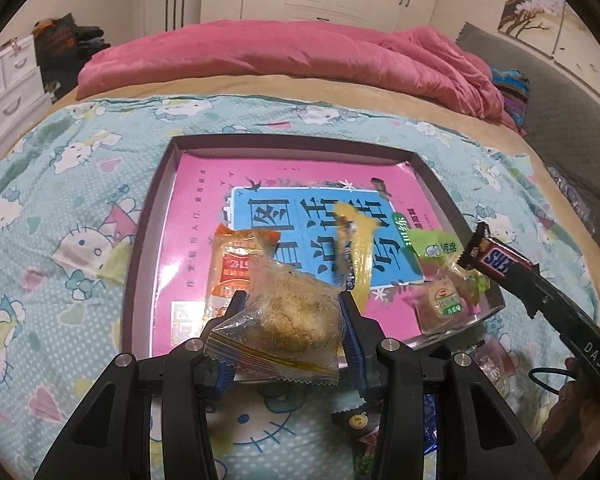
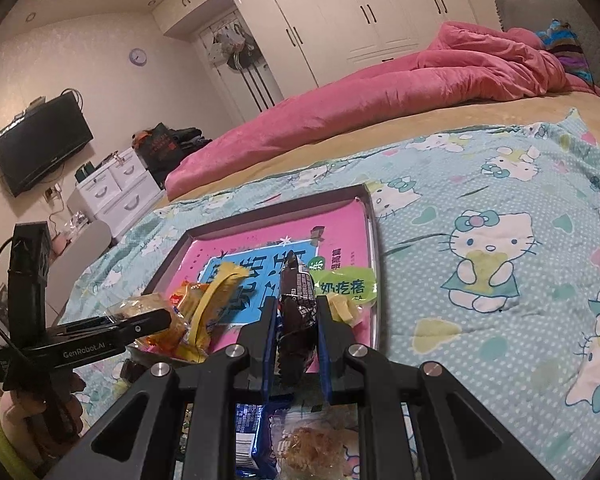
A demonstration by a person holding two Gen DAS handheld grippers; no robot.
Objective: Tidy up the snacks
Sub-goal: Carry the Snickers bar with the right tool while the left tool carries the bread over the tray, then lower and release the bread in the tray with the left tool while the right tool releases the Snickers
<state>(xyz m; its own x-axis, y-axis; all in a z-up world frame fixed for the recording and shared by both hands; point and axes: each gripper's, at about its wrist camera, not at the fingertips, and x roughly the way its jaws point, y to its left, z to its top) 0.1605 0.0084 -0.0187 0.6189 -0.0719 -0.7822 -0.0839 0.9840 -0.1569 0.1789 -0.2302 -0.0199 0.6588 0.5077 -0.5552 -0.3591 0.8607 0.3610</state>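
Note:
My left gripper [image 1: 290, 304] is shut on a clear packet with a golden pastry [image 1: 288, 312] and holds it over the near edge of a dark tray [image 1: 148, 216] lined with a pink book. My right gripper [image 2: 296, 304] is shut on a brown Snickers bar [image 2: 298, 308] above the tray's near right corner; the bar also shows in the left wrist view [image 1: 496, 258]. In the tray lie an orange packet [image 1: 236, 264], a yellow wrapper [image 1: 356, 248], a green packet [image 1: 432, 246] and a small cake packet [image 1: 440, 304].
The tray [image 2: 374, 216] sits on a Hello Kitty blanket [image 2: 492, 248] on a bed. Loose snacks lie on the blanket under the grippers: a blue packet [image 2: 252, 432], a clear pastry packet [image 2: 316, 444], a dark packet [image 1: 356, 424]. A pink duvet [image 1: 300, 56] lies behind.

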